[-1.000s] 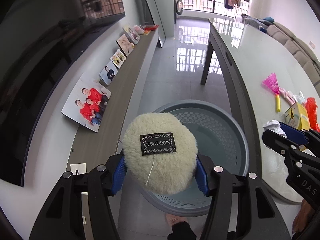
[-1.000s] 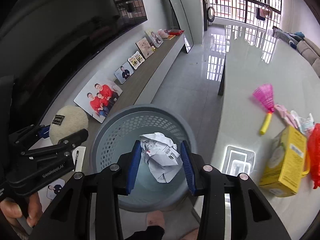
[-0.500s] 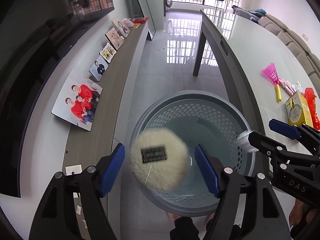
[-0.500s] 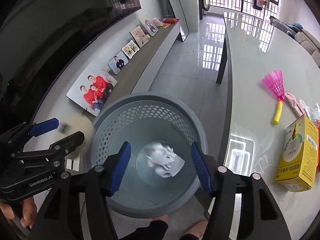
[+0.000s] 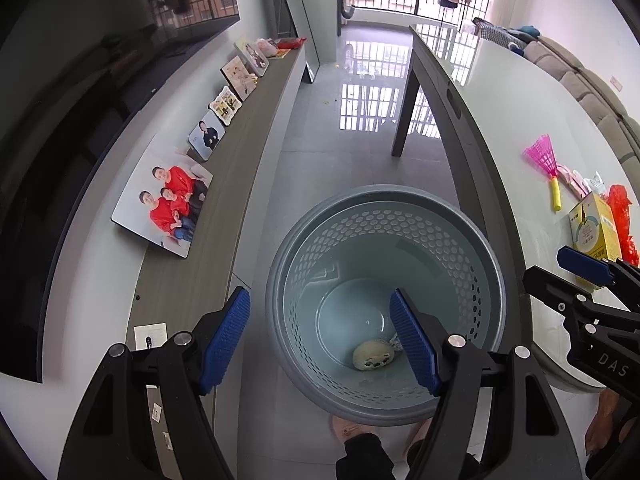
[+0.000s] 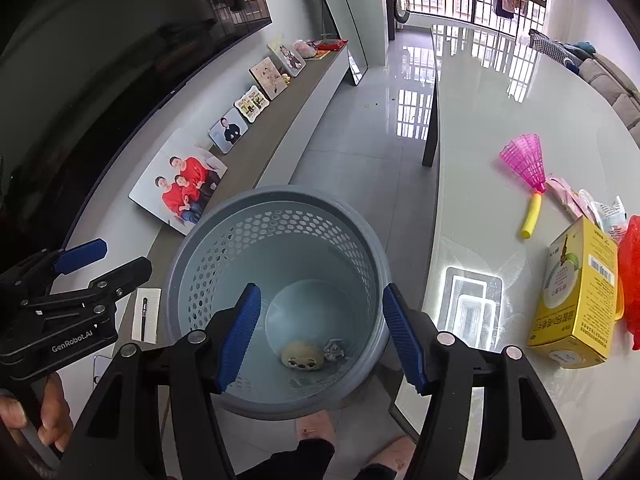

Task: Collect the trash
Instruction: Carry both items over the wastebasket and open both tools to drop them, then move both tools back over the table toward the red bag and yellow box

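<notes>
Both claws hang over the bin, jaws spread and holding nothing. The left claw fills the bottom of its frame, and the right claw does the same in its own view. At the bin's bottom, low centre in both frames, lie a fluffy puff and a crumpled paper just beside it, perhaps touching; the view is too small to say.

What is left to collect sits on the table, at the right edge of both frames: a yellow box, a red bag behind it, pale wrappers, and a pink shuttlecock farther up. The box stands upright, its long axis running up-right in the frame.

It all lies to the right of the bin, so I judge the right claw the nearer, with the box closest.
</notes>
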`<state>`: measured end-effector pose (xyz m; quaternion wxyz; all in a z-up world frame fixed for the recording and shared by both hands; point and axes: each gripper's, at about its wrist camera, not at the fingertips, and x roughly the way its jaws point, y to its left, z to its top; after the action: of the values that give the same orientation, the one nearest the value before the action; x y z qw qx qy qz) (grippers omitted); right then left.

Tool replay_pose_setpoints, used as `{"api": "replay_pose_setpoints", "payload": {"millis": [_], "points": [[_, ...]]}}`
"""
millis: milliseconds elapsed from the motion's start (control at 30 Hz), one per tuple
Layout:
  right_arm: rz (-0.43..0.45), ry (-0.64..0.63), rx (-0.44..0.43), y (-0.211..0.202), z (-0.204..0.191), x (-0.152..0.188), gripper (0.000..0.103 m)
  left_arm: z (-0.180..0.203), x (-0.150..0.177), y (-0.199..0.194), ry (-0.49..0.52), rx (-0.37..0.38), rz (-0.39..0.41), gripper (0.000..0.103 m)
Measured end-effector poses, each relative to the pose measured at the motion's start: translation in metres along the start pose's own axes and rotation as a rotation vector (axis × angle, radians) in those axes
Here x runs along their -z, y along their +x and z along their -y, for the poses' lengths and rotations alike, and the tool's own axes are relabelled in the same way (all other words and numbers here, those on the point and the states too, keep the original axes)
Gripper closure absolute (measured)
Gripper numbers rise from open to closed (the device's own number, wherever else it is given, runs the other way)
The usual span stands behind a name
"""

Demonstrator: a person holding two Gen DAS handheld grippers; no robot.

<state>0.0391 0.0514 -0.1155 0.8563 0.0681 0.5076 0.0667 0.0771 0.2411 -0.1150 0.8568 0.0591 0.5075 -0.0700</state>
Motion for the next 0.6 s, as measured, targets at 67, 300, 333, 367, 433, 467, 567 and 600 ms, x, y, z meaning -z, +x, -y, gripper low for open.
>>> {"api": "replay_pose_setpoints", "payload": {"millis": [67, 300, 333, 367, 433, 467, 567, 600], "points": [[0.007, -0.001, -0.003, -0.007, 0.001, -0.001, 0.042, 0.0, -0.001, -0.006, -0.008, -0.003, 0.007, 0.032], [0.051, 0.006, -0.004, -0.045, 0.011, -0.014, 0.04, 0.004, -0.015, -0.035, -0.024, -0.029, 0.068, 0.03], [0.061, 0.004, -0.001, -0.05, 0.013, -0.016, 0.04, 0.006, -0.016, -0.039, -0.026, -0.032, 0.074, 0.027], [0.072, 0.002, 0.0, -0.057, 0.016, -0.018, 0.039, 0.007, -0.019, -0.044, -0.029, -0.035, 0.082, 0.027], [0.095, 0.001, 0.001, -0.068, 0.022, -0.021, 0.037, 0.011, -0.023, -0.051, -0.03, -0.04, 0.095, 0.027], [0.1, 0.004, 0.005, -0.073, 0.026, -0.022, 0.037, 0.014, -0.025, -0.055, -0.03, -0.043, 0.105, 0.026], [0.101, 0.02, 0.015, -0.083, 0.041, -0.024, 0.037, 0.02, -0.031, -0.063, -0.04, -0.041, 0.125, 0.025], [0.098, 0.026, 0.022, -0.085, 0.046, -0.025, 0.037, 0.022, -0.033, -0.065, -0.045, -0.036, 0.129, 0.024]]}}
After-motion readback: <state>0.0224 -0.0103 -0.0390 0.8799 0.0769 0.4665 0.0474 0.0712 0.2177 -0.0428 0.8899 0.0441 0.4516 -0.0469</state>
